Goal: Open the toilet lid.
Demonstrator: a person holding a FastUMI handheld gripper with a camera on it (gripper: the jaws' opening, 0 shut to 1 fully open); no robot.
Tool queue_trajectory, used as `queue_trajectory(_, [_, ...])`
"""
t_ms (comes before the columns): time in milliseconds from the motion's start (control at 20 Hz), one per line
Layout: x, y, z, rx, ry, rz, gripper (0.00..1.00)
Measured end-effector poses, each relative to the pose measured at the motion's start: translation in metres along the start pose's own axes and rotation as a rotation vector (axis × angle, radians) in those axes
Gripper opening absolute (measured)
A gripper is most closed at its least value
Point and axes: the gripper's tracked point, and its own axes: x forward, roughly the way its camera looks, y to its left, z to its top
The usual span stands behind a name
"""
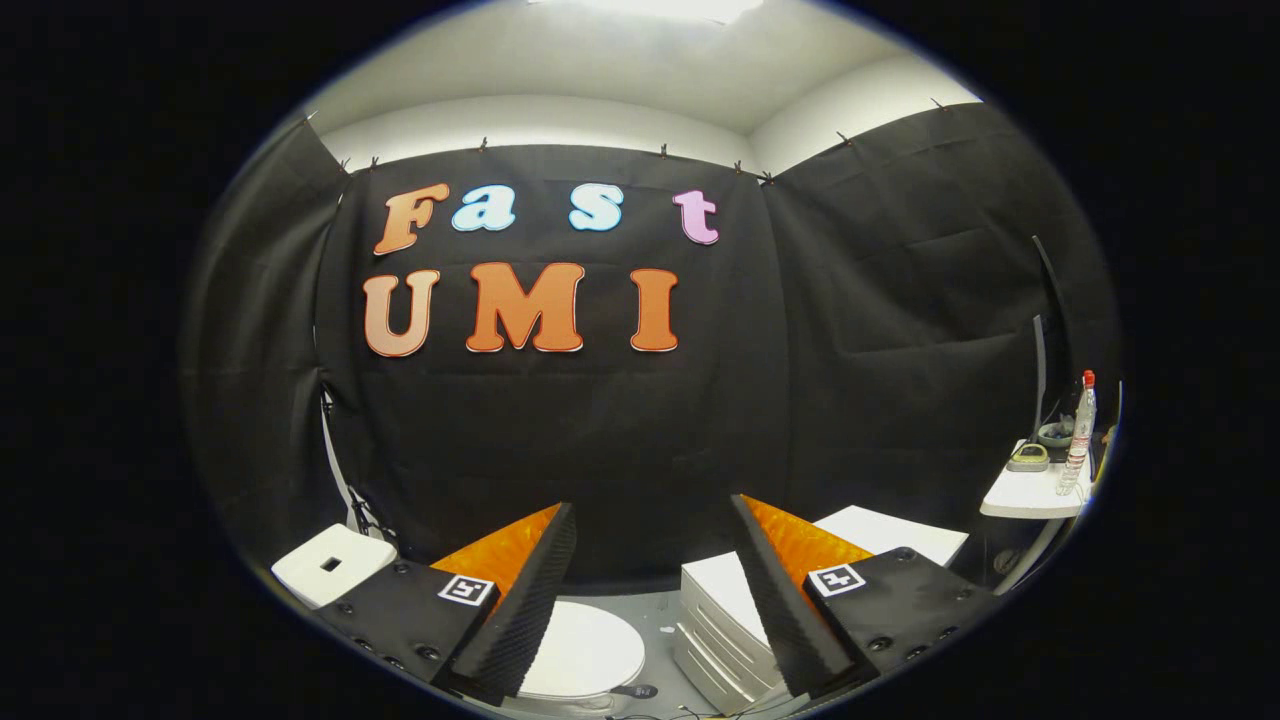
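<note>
The tongs (650, 590) are held wide apart and empty, well above the toilet lid (585, 652), which is seen closed and flat, low between the fingers and nearer the left one, on the floor.

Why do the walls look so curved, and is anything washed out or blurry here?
In the gripper view the fisheye lens bows the black cloth wall; the ceiling light is blown out to white; the toilet lid, seen between the open gripper fingers, is bright but sharp; the bottle on the side shelf looks squeezed.
</note>
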Motion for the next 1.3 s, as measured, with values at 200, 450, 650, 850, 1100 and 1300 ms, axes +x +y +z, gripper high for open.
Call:
queue_trajectory(200, [0.001,0.001,-0.002,0.003,0.002,0.003,0.98])
queue_trajectory(450, [0.003,0.001,-0.005,0.006,0.007,0.004,0.98])
queue_trajectory(650, [0.004,-0.001,-0.008,0.013,0.008,0.002,0.98])
queue_trajectory(850, [0.006,-0.004,-0.013,0.018,0.011,0.001,0.98])
queue_trajectory(1100, [0.009,-0.006,-0.009,0.021,-0.005,0.000,0.98])
queue_trajectory(1300, [0.014,-0.009,-0.026,0.011,-0.009,0.006,0.98])
